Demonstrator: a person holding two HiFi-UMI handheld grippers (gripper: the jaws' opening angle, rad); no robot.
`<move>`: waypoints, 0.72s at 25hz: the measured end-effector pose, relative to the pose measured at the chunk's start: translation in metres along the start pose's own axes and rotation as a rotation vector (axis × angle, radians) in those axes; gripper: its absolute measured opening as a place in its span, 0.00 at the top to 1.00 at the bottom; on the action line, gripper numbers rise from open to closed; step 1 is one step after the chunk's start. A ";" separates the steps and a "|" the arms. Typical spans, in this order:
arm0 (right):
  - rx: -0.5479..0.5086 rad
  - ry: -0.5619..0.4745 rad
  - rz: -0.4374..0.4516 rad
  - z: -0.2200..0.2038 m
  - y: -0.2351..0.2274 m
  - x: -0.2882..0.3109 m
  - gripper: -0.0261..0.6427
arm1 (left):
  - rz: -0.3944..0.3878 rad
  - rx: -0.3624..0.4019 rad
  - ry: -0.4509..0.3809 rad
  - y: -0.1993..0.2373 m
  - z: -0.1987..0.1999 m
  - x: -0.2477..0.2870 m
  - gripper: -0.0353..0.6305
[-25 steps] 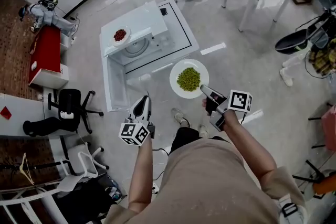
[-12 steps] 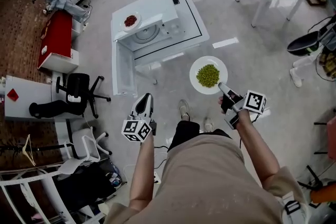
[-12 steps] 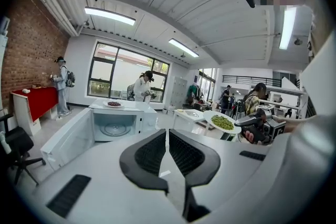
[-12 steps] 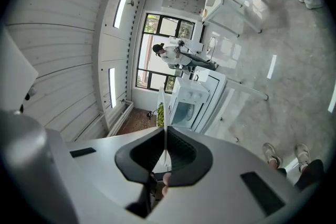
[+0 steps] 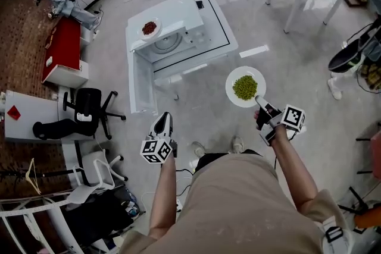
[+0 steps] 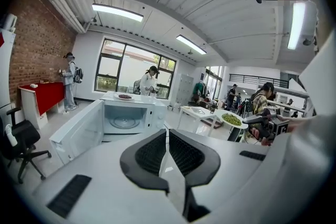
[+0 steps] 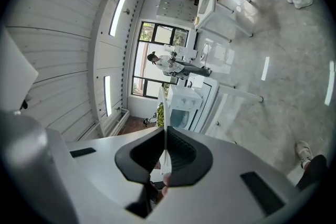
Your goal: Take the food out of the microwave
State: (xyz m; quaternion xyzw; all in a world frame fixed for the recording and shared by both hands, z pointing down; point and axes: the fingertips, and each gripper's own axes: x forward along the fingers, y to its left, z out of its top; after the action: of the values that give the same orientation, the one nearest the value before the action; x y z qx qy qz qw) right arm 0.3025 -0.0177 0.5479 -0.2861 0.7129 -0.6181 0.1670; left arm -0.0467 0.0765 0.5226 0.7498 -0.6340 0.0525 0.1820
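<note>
- Further out than a second ago: the white round plate of green peas [image 5: 246, 87] has been carried away from the boxy white microwave [image 5: 178, 33]. It is now held well clear of the microwave's front, on the side away from its swung-open door [image 5: 138, 85].
- The right gripper [image 5: 260, 103] is seen pinching the plate's rim on the side far from the microwave. In the right gripper view the rim shows as a thin white edge between the squeezed pads.
- The left gripper [image 5: 162, 124] has also been drawn back from the microwave door. Its jaws are pressed together with nothing between them.
- Judged: the take-out itself is done, since the glass turntable [image 5: 165, 43] inside the microwave is seen bare. A set-down spot is still needed and the door is left open.
- A small white dish of red food [image 5: 149, 28] is left untouched on the microwave's top.
- Hard to make out: the peas are lost in the right gripper view because the plate is edge-on there. The red food cannot be identified. The floor just short of the microwave is partly hidden by the person's torso.
</note>
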 end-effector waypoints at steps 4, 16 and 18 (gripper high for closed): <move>0.024 -0.035 -0.010 0.001 -0.003 0.003 0.93 | -0.005 0.001 0.016 0.013 -0.006 0.004 0.93; 0.091 -0.081 -0.048 -0.033 -0.026 0.021 0.93 | -0.021 -0.053 0.029 0.062 -0.031 0.002 0.93; 0.091 -0.076 -0.060 -0.040 -0.031 0.025 0.93 | -0.019 -0.055 0.040 0.070 -0.035 0.002 0.93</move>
State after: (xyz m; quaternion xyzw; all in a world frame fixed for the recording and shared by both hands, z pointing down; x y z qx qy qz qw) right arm 0.2656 -0.0041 0.5879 -0.3225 0.6682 -0.6434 0.1883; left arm -0.1088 0.0774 0.5700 0.7492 -0.6244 0.0485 0.2157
